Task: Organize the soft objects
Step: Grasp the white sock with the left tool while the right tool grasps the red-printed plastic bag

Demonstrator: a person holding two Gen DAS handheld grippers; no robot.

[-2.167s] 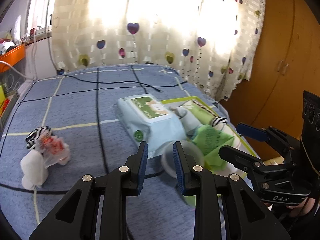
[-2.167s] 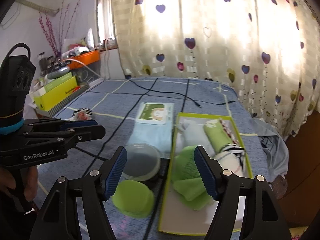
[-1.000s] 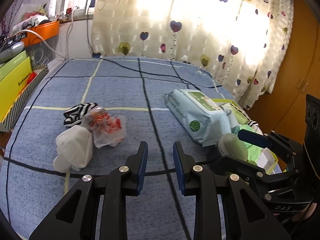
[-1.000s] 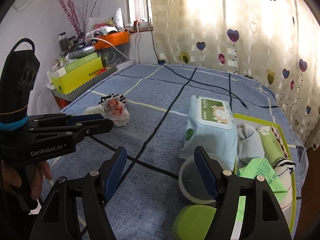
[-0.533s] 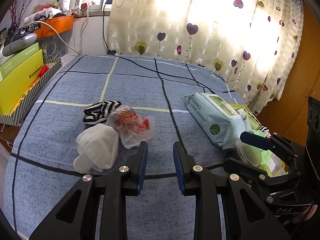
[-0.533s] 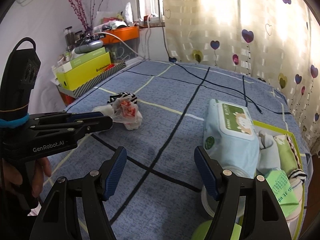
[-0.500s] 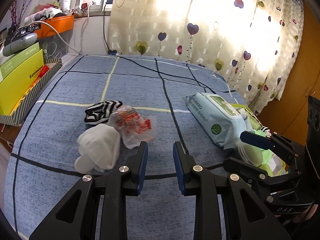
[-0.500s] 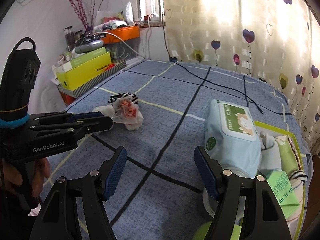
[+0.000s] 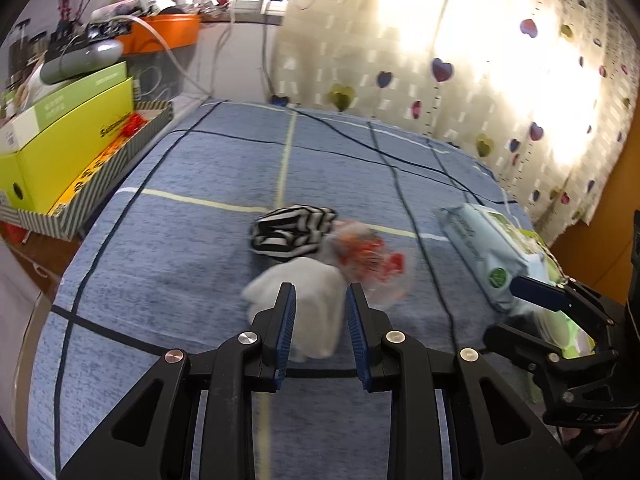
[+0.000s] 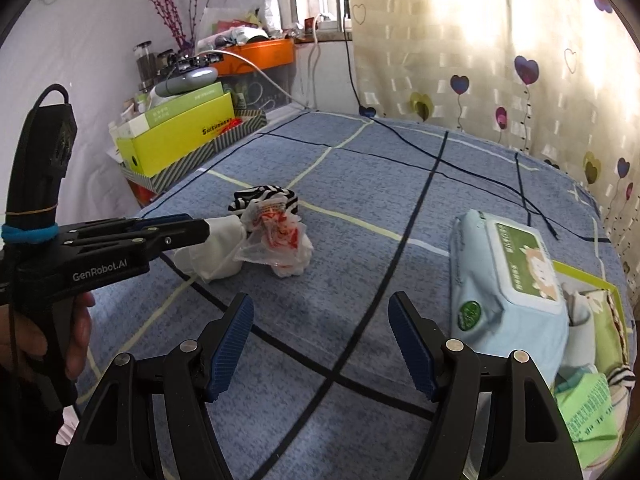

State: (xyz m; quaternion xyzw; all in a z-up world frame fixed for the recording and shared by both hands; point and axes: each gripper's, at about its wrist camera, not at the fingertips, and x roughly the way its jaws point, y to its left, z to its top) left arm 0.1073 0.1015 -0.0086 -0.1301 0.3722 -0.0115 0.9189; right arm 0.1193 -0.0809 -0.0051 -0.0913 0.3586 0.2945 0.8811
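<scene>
A white cloth bundle (image 9: 310, 298) lies on the blue bedspread, next to a crumpled clear bag with red print (image 9: 366, 258) and a black-and-white striped sock (image 9: 290, 232). My left gripper (image 9: 320, 320) is open a little, its fingers on either side of the white bundle. In the right wrist view the left gripper (image 10: 200, 230) reaches the white bundle (image 10: 214, 254) beside the bag (image 10: 276, 240) and sock (image 10: 260, 196). My right gripper (image 10: 320, 344) is wide open and empty over bare bedspread. A yellow-green tray (image 10: 614, 292) at the right holds several soft items.
A pale blue wet-wipe pack (image 10: 508, 280) lies left of the tray. A yellow box (image 10: 180, 140) in a striped tray stands past the bed's left edge. Black cables (image 10: 460, 164) cross the far bedspread before a heart-print curtain (image 10: 500, 40).
Both grippers have swung left, away from the tray. My left gripper has moved forward until its fingers flank the white bundle.
</scene>
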